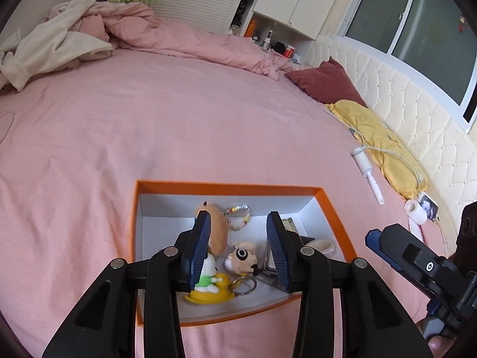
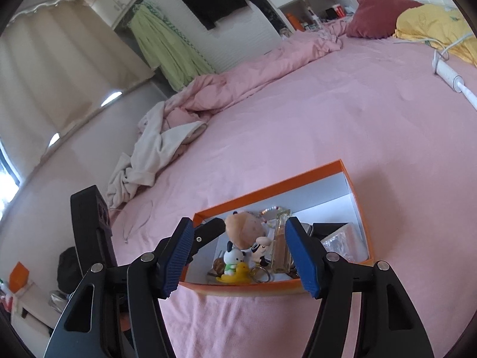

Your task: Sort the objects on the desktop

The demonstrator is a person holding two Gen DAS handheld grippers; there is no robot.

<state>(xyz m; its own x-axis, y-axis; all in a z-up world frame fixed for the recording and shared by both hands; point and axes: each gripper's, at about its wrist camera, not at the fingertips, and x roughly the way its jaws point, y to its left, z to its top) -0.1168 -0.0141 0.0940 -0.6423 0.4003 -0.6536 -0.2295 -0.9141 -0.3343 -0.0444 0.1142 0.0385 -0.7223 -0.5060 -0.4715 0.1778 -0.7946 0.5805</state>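
The left gripper (image 1: pixel 238 247) hangs open and empty over the orange cardboard box (image 1: pixel 229 188) on the pink bed (image 1: pixel 149 119). Toys already sit inside — the bed looks clear. At three o'clock, the right gripper (image 2: pixel 241 256) gapes open, empty too.

Orange box (image 1: pixel 334 208) crowded w/ toys; bed (image 1: pixel 149 119) around clear.

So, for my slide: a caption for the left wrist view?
Open left gripper hovers above an orange box of small toys on a pink bed.
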